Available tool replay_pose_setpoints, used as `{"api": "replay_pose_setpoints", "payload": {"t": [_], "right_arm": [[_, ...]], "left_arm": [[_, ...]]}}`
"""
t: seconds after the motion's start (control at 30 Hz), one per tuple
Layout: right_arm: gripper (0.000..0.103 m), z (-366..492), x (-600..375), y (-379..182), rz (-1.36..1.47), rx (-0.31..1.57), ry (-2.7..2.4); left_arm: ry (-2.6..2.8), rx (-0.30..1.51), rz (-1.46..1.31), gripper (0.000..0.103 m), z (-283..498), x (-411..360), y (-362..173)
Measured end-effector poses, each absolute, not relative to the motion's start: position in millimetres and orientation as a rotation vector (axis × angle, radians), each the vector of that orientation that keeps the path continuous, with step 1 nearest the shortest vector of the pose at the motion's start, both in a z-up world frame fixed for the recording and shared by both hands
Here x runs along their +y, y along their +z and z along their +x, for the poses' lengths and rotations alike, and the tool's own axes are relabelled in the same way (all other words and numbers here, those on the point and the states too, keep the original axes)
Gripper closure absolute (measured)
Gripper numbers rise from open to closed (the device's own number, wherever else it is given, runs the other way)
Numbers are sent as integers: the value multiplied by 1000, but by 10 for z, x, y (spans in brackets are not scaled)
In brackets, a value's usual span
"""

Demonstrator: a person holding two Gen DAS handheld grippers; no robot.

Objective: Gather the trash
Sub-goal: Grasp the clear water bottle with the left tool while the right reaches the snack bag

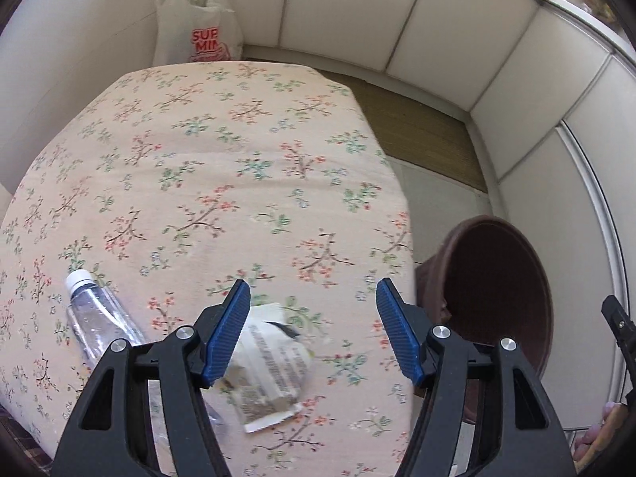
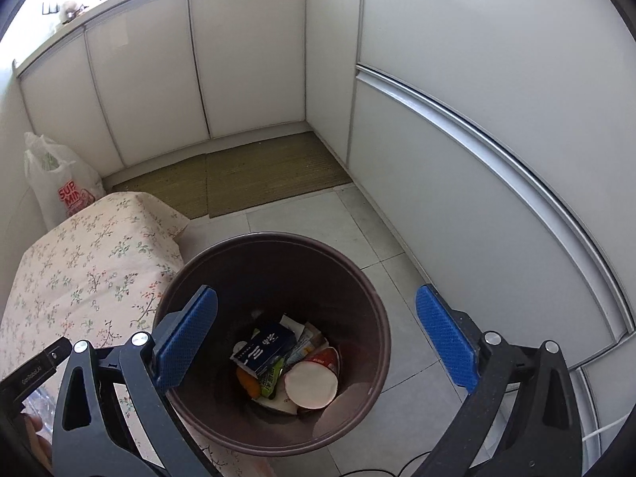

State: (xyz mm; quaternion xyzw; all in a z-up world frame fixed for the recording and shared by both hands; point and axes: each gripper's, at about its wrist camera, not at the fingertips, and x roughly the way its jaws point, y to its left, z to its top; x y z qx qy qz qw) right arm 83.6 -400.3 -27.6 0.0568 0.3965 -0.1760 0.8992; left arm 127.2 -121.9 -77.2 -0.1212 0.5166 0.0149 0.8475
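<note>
My left gripper hangs open above the floral tablecloth, with nothing between its blue pads. A crumpled white wrapper lies on the cloth just below the gripper's left finger. A clear plastic bottle with a white cap lies further left, partly hidden by that finger. My right gripper is open and empty over the brown trash bin. Inside the bin lie a blue box, a cup lid and other wrappers. The bin's rim also shows right of the table in the left wrist view.
A white plastic bag with red print stands on the floor behind the table, against the wall. White cabinet doors line the back and right sides. A woven mat lies on the tiled floor. A person's fingers show at the lower right.
</note>
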Motion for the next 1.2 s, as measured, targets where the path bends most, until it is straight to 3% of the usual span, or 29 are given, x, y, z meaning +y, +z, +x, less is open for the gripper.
{"api": "replay_pose_setpoints", "payload": {"t": [0.63, 0.77, 0.87, 1.2], "right_arm": [[7, 1140, -2686, -302, -42, 853, -149], [7, 1192, -2337, -351, -86, 866, -92], [7, 1237, -2114, -414, -138, 881, -63], [7, 1326, -1952, -562, -183, 924, -56]], "left_arm": [[278, 1105, -489, 38, 809, 437, -962], [299, 1132, -606, 38, 701, 636, -1085], [301, 1149, -684, 32, 627, 716, -1178], [247, 1199, -869, 32, 658, 657, -1448]]}}
